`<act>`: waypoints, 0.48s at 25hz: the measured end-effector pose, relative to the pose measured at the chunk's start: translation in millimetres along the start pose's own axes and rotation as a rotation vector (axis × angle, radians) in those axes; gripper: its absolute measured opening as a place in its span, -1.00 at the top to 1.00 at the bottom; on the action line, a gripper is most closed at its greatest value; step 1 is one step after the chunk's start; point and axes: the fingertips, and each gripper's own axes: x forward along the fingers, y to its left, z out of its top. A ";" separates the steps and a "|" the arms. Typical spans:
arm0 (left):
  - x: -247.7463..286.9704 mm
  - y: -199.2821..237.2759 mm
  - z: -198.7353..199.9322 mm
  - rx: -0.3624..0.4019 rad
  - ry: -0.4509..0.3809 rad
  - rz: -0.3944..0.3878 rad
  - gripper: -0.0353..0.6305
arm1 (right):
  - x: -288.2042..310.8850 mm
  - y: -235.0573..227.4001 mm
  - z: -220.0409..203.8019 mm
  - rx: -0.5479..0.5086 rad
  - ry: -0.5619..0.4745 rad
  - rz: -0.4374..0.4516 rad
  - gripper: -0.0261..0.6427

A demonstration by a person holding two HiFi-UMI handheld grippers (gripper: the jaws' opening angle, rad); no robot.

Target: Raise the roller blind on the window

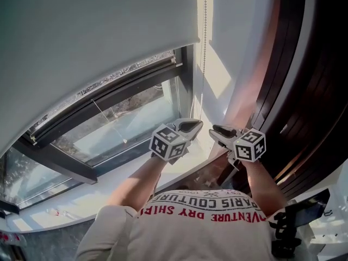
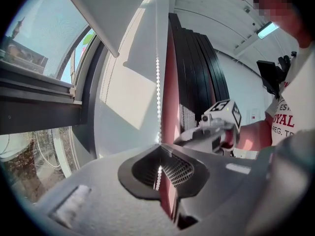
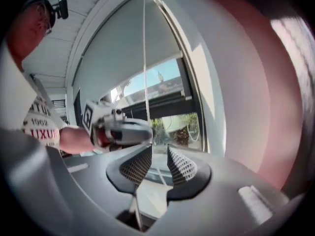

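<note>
The pale grey roller blind [image 1: 98, 26] covers the upper part of the window. Its white bead chain [image 1: 204, 48] hangs by the right window frame. My left gripper [image 1: 194, 125] is shut on this chain, which runs down the left gripper view as the bead chain [image 2: 157, 82] into the closed left gripper [image 2: 160, 168]. My right gripper [image 1: 216, 129] is just to its right at about the same height. In the right gripper view the right gripper [image 3: 159, 163] stands open. A strand of chain [image 3: 133, 203] shows low in the gap, and the pads do not press on it.
A dark window frame [image 1: 109, 99] and a white sill [image 1: 81, 200] lie below the blind. Dark folded panels [image 1: 304, 91] and a reddish curtain [image 1: 255, 64] stand close on the right. A black device [image 1: 293, 222] sits at the lower right.
</note>
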 end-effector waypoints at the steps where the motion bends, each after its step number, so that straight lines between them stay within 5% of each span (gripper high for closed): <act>1: -0.8 -0.3 0.0 0.000 0.000 -0.002 0.87 | -6.3 1.1 23.9 0.003 -0.050 -0.004 0.67; 7: -4.2 -12.0 -1.2 -0.062 -0.011 -0.046 0.87 | -35.3 34.0 150.7 -0.044 -0.259 0.088 0.65; 12: -4.6 -18.3 -0.3 -0.046 -0.013 -0.036 0.87 | -39.3 47.1 223.1 -0.118 -0.325 0.100 0.64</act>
